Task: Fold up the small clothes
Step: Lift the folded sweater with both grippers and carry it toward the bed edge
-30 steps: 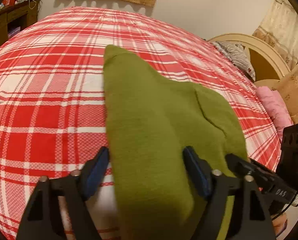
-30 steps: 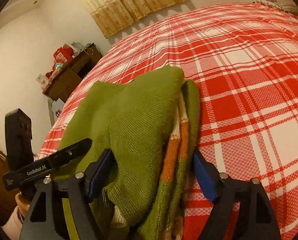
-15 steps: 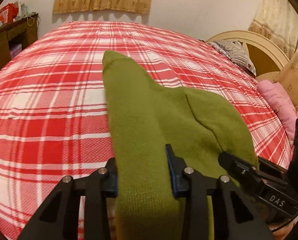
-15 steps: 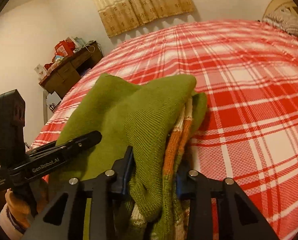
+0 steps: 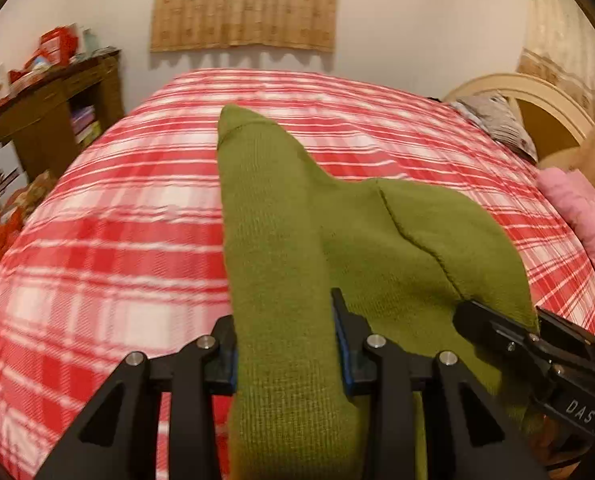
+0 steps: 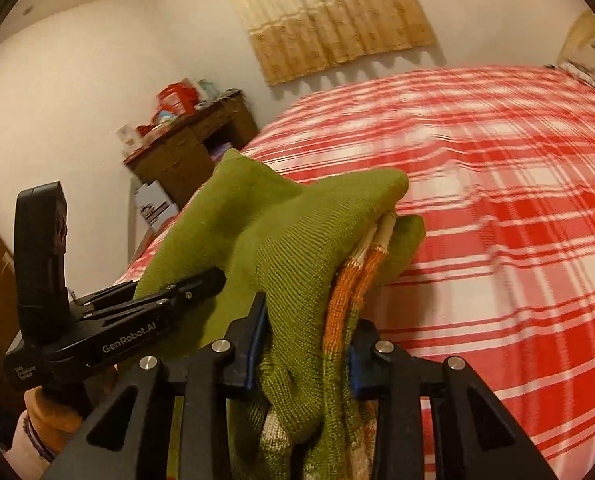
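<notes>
- Across the middle of both views spreads the red checked bed cover (image 5: 109, 240), with much bare room to the left of the green sweater (image 5: 281, 240) in the left view and to its right in the right view.
- At the upper left stands a brown cabinet (image 5: 53, 120); at the right edge lie a pink pillow (image 5: 577, 208) and the headboard (image 5: 537, 96).
- Left tongs (image 5: 285, 344): narrowly closed, clamping a green fold at the lower centre.
- Right tongs (image 6: 303, 344): also pinched on the sweater, on a bunch with orange and cream stripes (image 6: 357, 276).
- The sweater hangs between both tongs; its far tip points to the curtain (image 5: 245, 4).
</notes>
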Action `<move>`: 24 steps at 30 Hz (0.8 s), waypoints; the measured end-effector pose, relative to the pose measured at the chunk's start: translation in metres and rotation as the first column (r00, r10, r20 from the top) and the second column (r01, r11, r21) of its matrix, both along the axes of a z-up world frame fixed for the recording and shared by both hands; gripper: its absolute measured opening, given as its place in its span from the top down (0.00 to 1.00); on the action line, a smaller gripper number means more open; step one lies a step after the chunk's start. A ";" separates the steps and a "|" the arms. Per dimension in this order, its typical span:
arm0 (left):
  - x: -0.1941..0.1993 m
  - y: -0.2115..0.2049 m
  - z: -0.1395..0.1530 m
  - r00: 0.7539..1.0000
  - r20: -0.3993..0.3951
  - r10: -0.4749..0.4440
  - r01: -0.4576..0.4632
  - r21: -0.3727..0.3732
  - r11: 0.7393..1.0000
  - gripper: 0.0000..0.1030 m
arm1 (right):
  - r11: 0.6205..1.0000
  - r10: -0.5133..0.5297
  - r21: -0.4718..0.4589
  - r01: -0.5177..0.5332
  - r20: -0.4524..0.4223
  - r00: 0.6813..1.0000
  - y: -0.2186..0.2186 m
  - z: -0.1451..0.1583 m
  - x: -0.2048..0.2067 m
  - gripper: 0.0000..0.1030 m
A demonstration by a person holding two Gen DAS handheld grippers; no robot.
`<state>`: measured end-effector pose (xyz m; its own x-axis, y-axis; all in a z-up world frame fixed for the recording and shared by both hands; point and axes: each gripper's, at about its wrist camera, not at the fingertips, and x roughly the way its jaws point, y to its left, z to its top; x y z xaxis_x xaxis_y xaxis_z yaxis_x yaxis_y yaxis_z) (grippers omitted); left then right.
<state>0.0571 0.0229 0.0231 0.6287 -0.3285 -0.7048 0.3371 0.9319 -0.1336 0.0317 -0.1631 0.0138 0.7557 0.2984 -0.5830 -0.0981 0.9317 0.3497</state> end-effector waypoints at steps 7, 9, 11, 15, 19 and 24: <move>-0.013 0.067 0.000 0.993 0.003 0.117 -0.117 0.024 0.993 0.65 | 0.991 0.130 0.011 -0.130 0.016 0.991 0.073 0.006 0.004 0.67; -0.016 0.088 0.002 0.987 0.007 0.158 -0.158 0.029 0.987 0.65 | 0.985 0.171 0.014 -0.171 0.019 0.985 0.093 0.006 0.007 0.67; -0.017 0.105 0.004 0.981 0.012 0.194 -0.194 0.027 0.981 0.65 | 0.977 0.210 0.018 -0.210 0.023 0.977 0.115 0.007 0.012 0.67; -0.020 0.142 0.008 0.963 0.027 0.268 -0.269 0.021 0.963 0.65 | 0.958 0.286 0.016 -0.287 0.036 0.957 0.154 0.011 0.021 0.67; -0.016 0.174 0.007 0.941 0.033 0.338 -0.338 0.021 0.941 0.65 | 0.935 0.354 0.010 -0.355 0.044 0.934 0.196 0.013 0.034 0.67; -0.012 0.209 0.004 0.908 0.045 0.416 -0.417 0.027 0.908 0.65 | 0.898 0.439 0.016 -0.440 0.047 0.897 0.244 0.011 0.053 0.67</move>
